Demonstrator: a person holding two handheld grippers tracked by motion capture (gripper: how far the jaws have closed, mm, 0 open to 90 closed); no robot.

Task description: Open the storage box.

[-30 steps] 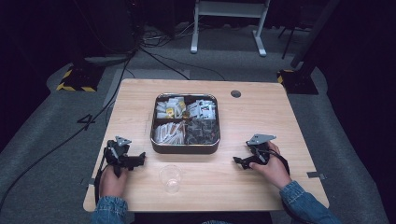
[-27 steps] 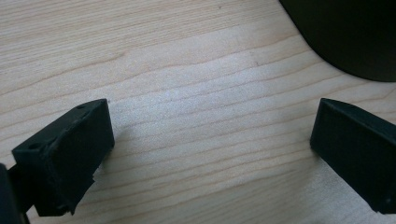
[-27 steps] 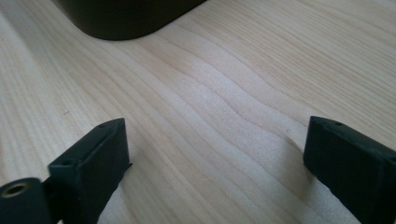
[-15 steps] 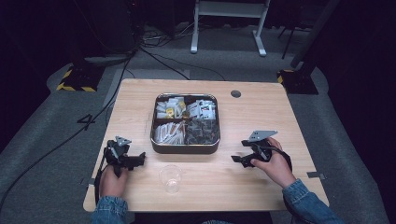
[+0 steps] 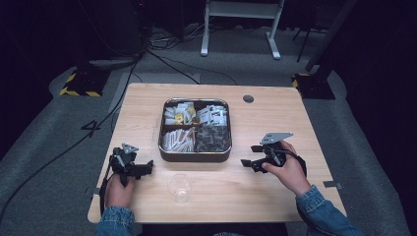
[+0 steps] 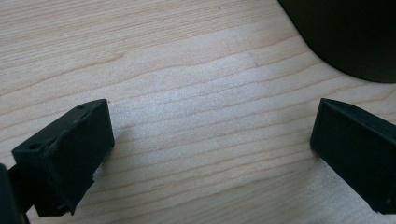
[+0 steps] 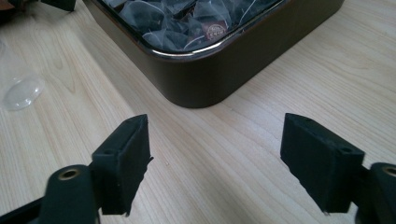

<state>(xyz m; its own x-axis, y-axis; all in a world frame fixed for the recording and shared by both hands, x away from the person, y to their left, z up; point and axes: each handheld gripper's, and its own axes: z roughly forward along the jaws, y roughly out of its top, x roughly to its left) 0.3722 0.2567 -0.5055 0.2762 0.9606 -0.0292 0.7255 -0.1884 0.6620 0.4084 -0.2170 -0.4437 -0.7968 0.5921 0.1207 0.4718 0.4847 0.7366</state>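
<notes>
A dark metal tray (image 5: 194,156) with four compartments of sachets and packets sits mid-table. A clear plastic cup (image 5: 179,187) stands in front of it, near the front edge. My left gripper (image 5: 145,169) rests on the wood left of the cup, open, its jaws pointing right. My right gripper (image 5: 247,162) is held just right of the tray's front corner, open, with nothing between its jaws. In the right gripper view the tray's corner (image 7: 219,74) lies just ahead of the gripper (image 7: 215,154), with the cup (image 7: 18,91) at far left. The left gripper (image 6: 210,149) hovers over bare wood.
The wooden table (image 5: 275,115) has a round cable hole (image 5: 248,98) at the back right. The tray's dark edge (image 6: 355,37) lies at the upper right of the left gripper view. Cables and a stand's feet lie on the floor beyond the table.
The right hand has lifted and tilted its gripper slightly, edging it toward the tray. The left gripper, cup and tray have not moved.
</notes>
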